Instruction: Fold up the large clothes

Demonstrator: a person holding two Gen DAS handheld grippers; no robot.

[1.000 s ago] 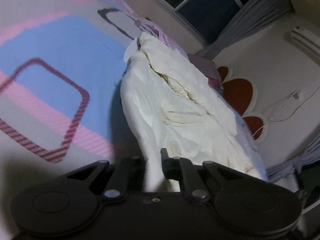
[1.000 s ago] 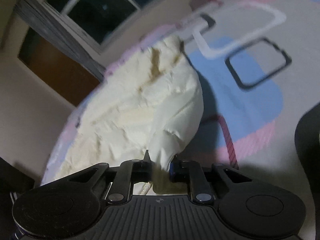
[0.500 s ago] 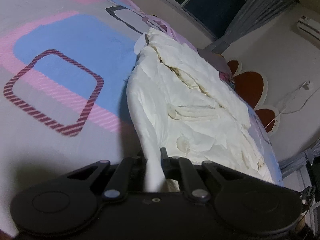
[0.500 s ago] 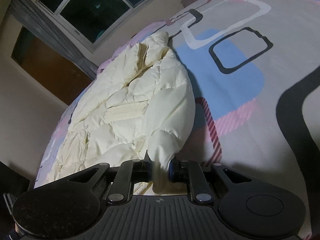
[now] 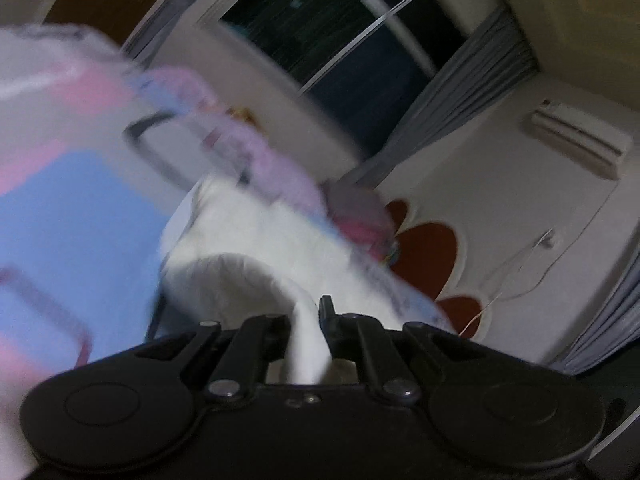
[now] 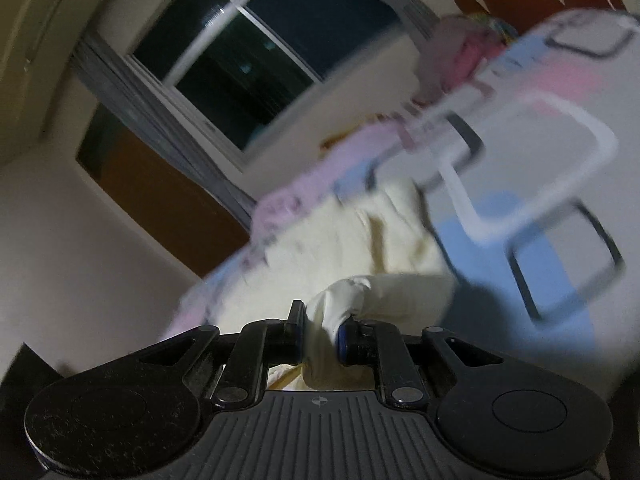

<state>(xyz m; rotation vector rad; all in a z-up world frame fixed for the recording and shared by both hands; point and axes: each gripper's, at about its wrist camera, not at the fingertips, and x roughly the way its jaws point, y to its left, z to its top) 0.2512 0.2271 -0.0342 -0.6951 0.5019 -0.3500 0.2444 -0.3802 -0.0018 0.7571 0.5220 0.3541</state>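
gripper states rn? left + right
Left claw: shut on the cream padded jacket.
Right claw: shut on the same cream padded jacket.

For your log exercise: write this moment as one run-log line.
left tongs: shut on cream jacket | right tongs: shut on cream jacket | bedspread: under jacket | views: blurred

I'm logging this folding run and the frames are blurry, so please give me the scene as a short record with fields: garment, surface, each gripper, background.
garment: cream padded jacket, bulk lying on the bed, its near edge raised by both grippers
surface: bedsheet with blue, pink and grey rounded-square print
left gripper: jaws shut on a white fold of the jacket
right gripper: jaws shut on a bunched fold of the jacket
background: dark window, grey curtain, wall air conditioner
image quality: motion blur in both wrist views
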